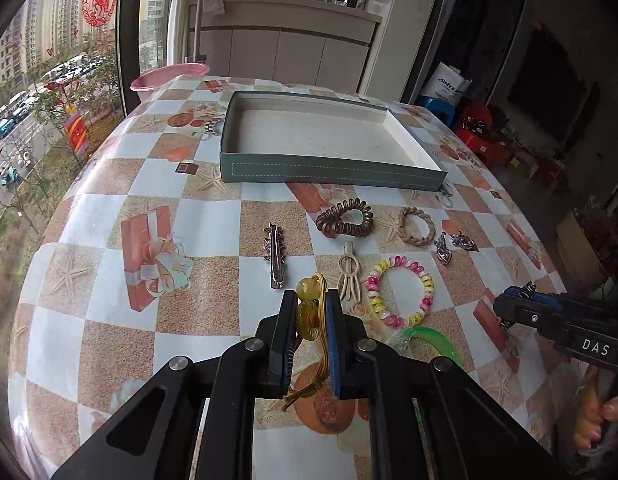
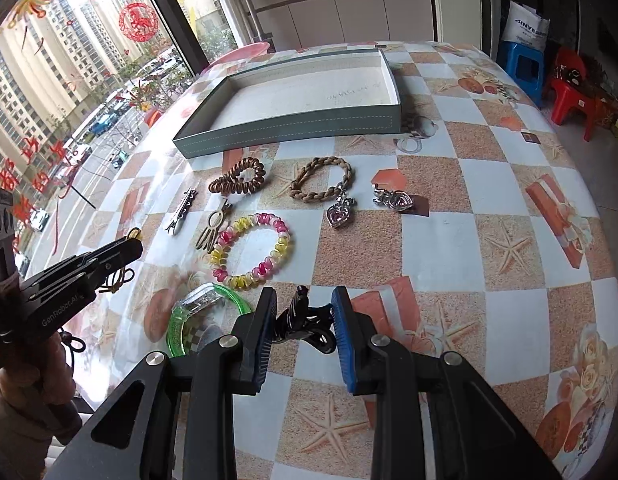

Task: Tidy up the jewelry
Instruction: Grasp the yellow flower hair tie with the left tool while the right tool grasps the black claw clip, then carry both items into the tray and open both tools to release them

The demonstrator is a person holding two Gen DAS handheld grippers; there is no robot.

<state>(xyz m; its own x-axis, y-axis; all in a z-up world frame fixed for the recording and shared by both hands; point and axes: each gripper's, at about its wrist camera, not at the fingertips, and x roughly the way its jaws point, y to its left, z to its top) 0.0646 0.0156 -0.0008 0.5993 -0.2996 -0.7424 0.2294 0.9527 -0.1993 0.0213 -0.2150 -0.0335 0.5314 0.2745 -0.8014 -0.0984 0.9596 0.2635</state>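
Note:
My left gripper (image 1: 309, 300) is shut on a yellow beaded hair tie (image 1: 308, 312) with gold cord, held above the table; it also shows in the right wrist view (image 2: 135, 246). My right gripper (image 2: 303, 302) is shut on a black hair claw clip (image 2: 305, 322); it also shows in the left wrist view (image 1: 505, 306). The empty grey-green box (image 1: 329, 172) (image 2: 293, 130) stands behind the jewelry. On the table lie a brown spiral hair tie (image 1: 345, 218) (image 2: 238, 176), a braided bracelet (image 1: 417, 225) (image 2: 321, 180) and a pink-yellow spiral tie (image 1: 401, 292) (image 2: 253, 250).
Also on the checkered tablecloth (image 1: 109, 184): a silver hair clip (image 1: 275, 258) (image 2: 181, 212), a beige clip (image 1: 349, 274) (image 2: 213, 226), two crystal pendants (image 1: 453, 244) (image 2: 341, 212), a green bangle (image 1: 433, 340) (image 2: 201, 312). A pink basin (image 1: 169, 76) stands past the far edge.

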